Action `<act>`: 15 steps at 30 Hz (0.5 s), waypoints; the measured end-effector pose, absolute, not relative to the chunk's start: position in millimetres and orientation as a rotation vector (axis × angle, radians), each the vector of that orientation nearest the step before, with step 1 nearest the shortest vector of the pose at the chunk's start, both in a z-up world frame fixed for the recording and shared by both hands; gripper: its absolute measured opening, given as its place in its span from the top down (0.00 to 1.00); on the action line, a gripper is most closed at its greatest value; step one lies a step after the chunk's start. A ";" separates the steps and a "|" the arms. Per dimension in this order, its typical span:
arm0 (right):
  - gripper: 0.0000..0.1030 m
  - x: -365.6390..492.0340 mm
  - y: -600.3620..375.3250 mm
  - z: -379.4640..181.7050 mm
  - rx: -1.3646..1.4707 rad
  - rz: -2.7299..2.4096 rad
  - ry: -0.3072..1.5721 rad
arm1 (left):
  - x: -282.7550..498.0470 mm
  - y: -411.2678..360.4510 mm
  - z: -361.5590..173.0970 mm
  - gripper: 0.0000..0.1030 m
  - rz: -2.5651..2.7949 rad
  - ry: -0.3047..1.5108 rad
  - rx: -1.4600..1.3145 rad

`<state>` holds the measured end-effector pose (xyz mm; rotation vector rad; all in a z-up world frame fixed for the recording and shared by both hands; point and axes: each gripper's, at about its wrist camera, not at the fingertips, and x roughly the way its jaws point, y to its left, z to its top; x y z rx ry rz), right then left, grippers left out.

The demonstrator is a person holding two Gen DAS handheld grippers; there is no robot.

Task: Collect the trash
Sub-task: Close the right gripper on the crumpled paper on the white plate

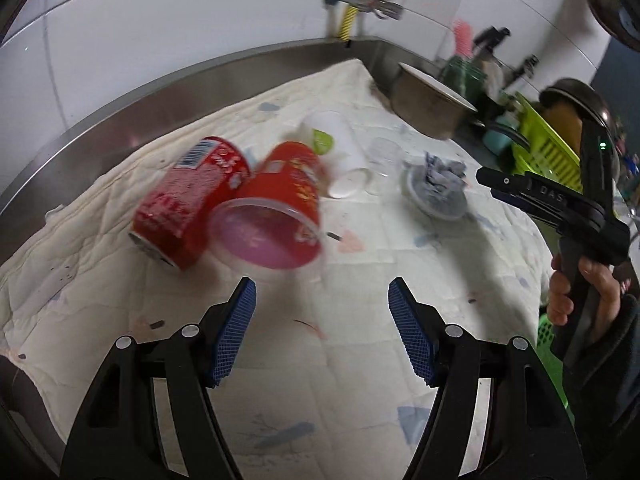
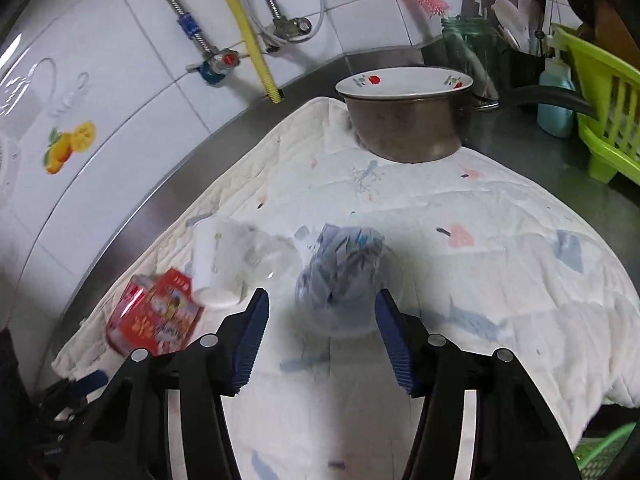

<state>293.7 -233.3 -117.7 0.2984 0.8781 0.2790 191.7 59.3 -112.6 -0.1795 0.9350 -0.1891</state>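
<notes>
A red can [image 1: 192, 200] and a red paper cup [image 1: 280, 208] lie on their sides on the white quilted cloth [image 1: 320, 360]. Behind them lie a white cup [image 1: 340, 148] and a clear plastic cup [image 1: 384, 160]. A clear cup holding crumpled blue-grey paper [image 1: 438, 186] lies to the right. My left gripper [image 1: 322, 300] is open and empty, just short of the red cup. My right gripper [image 2: 320, 308] is open and empty, just in front of the crumpled paper [image 2: 340, 268]. The right gripper's body [image 1: 560, 208] shows in the left wrist view. The red trash [image 2: 156, 312] and white cup [image 2: 212, 264] show in the right wrist view.
A metal pot [image 2: 404, 128] with a flowered bowl on it stands at the cloth's far end. A green rack [image 2: 604, 100], a blue bottle [image 2: 554, 92] and a glass jar [image 2: 468, 44] stand at the right. A steel counter rim [image 1: 120, 108] and tiled wall run along the left.
</notes>
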 end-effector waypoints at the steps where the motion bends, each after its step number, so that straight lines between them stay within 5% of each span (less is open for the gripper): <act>1: 0.49 300.3 -232.4 -119.9 0.298 0.271 0.879 | 193.0 61.5 -113.7 0.34 -0.187 0.936 -0.185; 12: 0.53 343.7 -235.8 -146.5 0.345 0.202 0.920 | 210.2 64.7 -121.5 0.35 -0.189 0.921 -0.252; 15: 0.62 348.7 -236.2 -153.7 0.367 0.209 0.934 | 217.7 60.0 -124.5 0.35 -0.181 0.919 -0.250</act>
